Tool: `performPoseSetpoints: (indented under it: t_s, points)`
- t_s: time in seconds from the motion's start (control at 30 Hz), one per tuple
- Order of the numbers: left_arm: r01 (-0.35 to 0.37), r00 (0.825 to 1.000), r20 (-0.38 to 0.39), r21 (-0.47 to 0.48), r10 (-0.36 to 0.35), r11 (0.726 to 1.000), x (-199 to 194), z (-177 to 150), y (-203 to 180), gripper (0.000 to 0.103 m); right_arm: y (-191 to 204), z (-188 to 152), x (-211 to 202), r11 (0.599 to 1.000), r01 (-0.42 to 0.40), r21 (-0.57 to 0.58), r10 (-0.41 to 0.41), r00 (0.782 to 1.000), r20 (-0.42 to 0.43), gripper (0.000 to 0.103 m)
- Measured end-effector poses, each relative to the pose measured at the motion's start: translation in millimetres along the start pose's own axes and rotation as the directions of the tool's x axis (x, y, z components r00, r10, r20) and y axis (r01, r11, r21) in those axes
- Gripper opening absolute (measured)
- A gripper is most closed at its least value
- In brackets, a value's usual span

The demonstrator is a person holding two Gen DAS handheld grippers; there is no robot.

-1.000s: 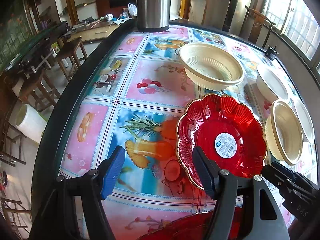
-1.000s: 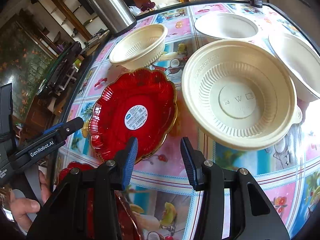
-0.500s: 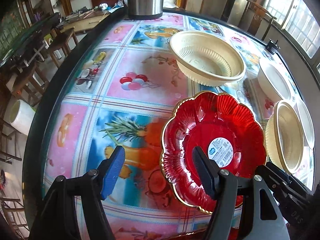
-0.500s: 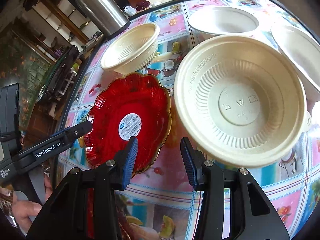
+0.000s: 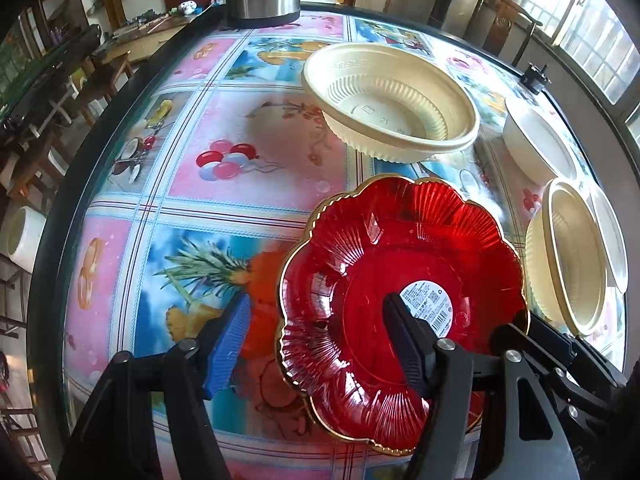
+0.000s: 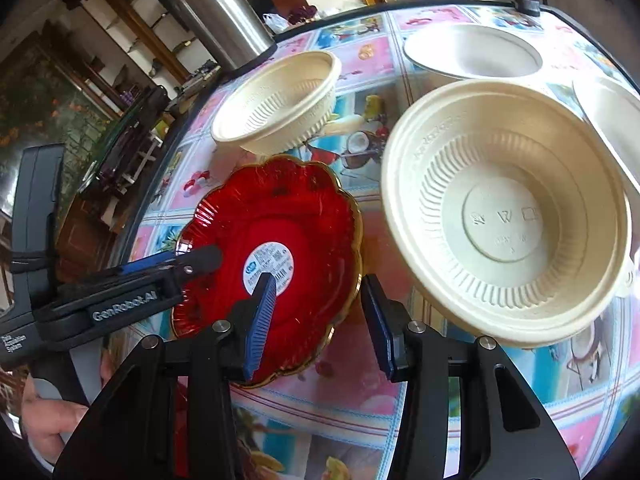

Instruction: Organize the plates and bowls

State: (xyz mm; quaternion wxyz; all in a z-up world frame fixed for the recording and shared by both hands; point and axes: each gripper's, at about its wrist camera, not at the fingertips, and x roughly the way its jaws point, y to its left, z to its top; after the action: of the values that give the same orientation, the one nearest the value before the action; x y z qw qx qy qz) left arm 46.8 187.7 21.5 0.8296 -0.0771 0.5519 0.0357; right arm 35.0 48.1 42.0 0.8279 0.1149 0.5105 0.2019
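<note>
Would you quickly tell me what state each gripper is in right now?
Left gripper: open, jaws just been closing astride the red plate's rim, not gripping.
Right gripper: open, straddling the plate's edge, holding nothing.

I see daylight from the windows (image 5: 592, 28) glaring off the glossy tablecloth (image 5: 256, 152). Fisheye bending curves the table's edge, and my corners go dark; focus is sharp mid-frame.

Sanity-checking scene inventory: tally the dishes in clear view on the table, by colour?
Red plate: 1
Cream ribbed bowls: 2, near and far
White plain bowls: 2, far and right edge
Total: 5
</note>
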Motion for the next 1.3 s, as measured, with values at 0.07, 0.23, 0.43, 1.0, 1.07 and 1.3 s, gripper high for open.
performPoseSetpoints:
  t_s: [0.07,0.23,0.43,1.0,1.07,1.3]
  points:
    - [0.005,1.0,-0.008,0.006,-0.005,1.0,3.1,1.0,-2.7,0.06,-1.2,1.3,1.4,1.0,-0.006,0.003,0.006,1.0,0.007,0.044]
    - [-0.055,0.999,0.0,0.012,0.055,0.998,6.9,1.9,-3.1,0.032,-4.3,1.9,7.2,1.0,-0.021,0.011,0.021,1.0,0.009,0.034]
    - [-0.071,0.997,0.028,0.002,0.071,0.997,3.7,1.4,3.9,0.022,-9.8,-1.4,8.5,1.0,-0.025,0.007,0.025,1.0,0.018,0.019]
    - [-0.059,0.99,0.125,-0.03,0.063,0.998,-48.5,-5.5,14.2,0.017,16.5,-1.2,-27.0,0.996,-0.044,-0.073,0.05,0.996,0.078,0.019]
    - [-0.057,0.987,0.145,-0.035,0.061,0.998,-59.6,-9.6,15.5,0.017,23.4,-4.7,-37.4,0.995,-0.04,-0.093,0.049,0.995,0.091,0.019]
    - [-0.053,0.979,0.194,-0.051,0.062,0.997,-90.5,-36.1,22.5,0.017,39.6,-27.6,-59.3,0.991,-0.061,-0.12,0.073,0.992,0.102,0.019]
